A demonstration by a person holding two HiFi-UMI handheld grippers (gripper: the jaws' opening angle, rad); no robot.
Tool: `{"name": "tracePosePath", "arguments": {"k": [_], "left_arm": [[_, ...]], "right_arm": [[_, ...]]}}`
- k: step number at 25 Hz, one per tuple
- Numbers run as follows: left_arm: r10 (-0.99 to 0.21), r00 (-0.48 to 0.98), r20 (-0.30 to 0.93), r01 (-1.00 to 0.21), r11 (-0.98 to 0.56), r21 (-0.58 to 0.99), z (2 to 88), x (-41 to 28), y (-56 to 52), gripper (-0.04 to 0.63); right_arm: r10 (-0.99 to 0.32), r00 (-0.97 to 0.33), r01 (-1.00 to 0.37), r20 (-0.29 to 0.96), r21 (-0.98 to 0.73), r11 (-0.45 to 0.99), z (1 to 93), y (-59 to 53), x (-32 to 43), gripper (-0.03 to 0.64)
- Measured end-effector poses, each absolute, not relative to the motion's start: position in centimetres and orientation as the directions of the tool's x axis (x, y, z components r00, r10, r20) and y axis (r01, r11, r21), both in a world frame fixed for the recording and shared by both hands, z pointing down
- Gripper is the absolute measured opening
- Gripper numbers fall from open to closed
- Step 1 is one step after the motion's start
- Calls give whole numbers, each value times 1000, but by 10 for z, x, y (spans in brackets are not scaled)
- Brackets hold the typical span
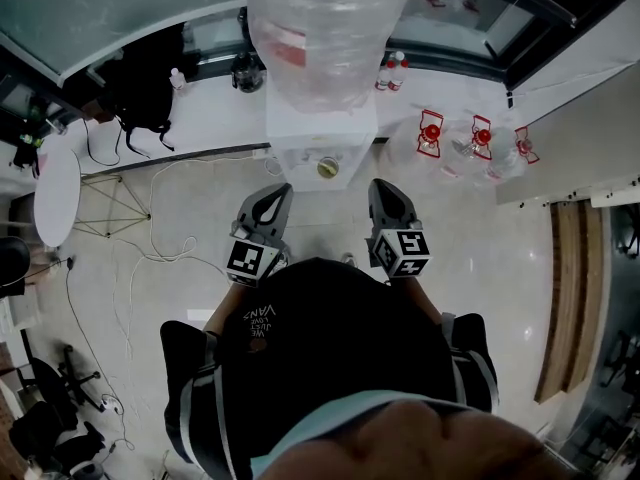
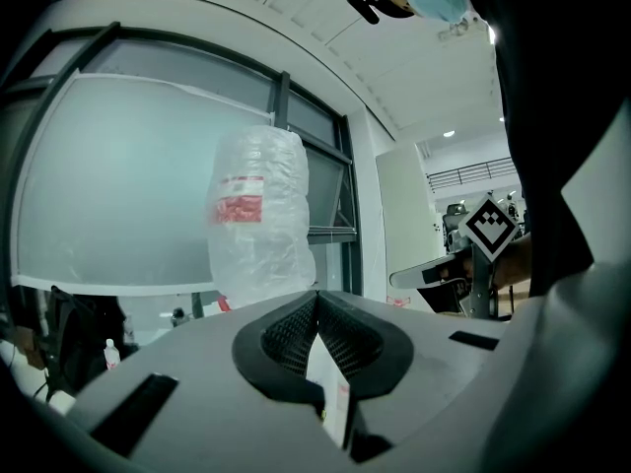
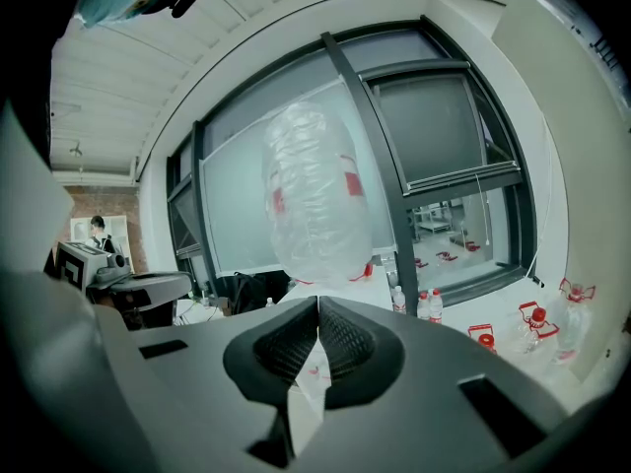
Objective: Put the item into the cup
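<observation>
The word "VANS" is printed on the person's black shirt [image 1: 330, 353].

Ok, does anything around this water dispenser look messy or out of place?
Mostly floor clutter. Loose cables trail in loops across the tiles at the left, and clear jugs with red handles sit bunched near the wall at the right. The big bottle on the dispenser looks crumpled.

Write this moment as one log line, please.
left gripper shut | right gripper shut | both face water dispenser | bottle on top
</observation>
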State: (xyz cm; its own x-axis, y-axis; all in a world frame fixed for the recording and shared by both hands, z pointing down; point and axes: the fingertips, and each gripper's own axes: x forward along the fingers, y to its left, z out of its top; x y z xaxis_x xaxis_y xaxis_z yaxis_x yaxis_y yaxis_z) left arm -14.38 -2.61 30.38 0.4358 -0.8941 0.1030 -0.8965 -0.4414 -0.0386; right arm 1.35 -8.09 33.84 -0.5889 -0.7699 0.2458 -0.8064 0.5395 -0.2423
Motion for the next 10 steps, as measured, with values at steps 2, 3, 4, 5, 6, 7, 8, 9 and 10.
{"name": "tracePosePath", "arguments": {"k": [2,3,4,5,6,7,8,9,10], "left_arm": [[-894,434,108,-897,-440,-37,305,-144,-26,19],[-894,434,110,-897,-440,-37,305,-144,-27,19],[-895,433,110,-898,-439,-37,305,-144,-27,18],[-895,432,109,-898,-438,-37,305,-144,-27,18],[-896,431,108,-899,-437,-36,305,-145,-27,18],[-896,430,108,-899,-436,-33,305,-145,-27,18],[-897,429,107,-900,-435,-31,306,-146,-27,18],[-897,429,107,-900,-434,-29,306,-146,-27,19],[-897,428,107,-901,-433,-27,307,-147,-27,18]], "right_arm": [[-771,-588,-807,245,-240,540,339,-82,14,44],[-771,-588,-807,244,-240,540,340,-83,14,44],[-770,-589,-807,244,-241,540,339,-84,13,44],[-770,-590,-806,244,-240,541,339,-84,12,44],[-769,-592,-805,244,-240,543,340,-84,12,44],[-768,-593,-804,244,-240,545,340,-84,11,44],[-767,-594,-803,244,-240,545,340,-84,10,44],[-766,-594,-803,244,-240,546,340,-84,9,44],[-766,-595,-803,245,-240,546,340,-84,8,44]]}}
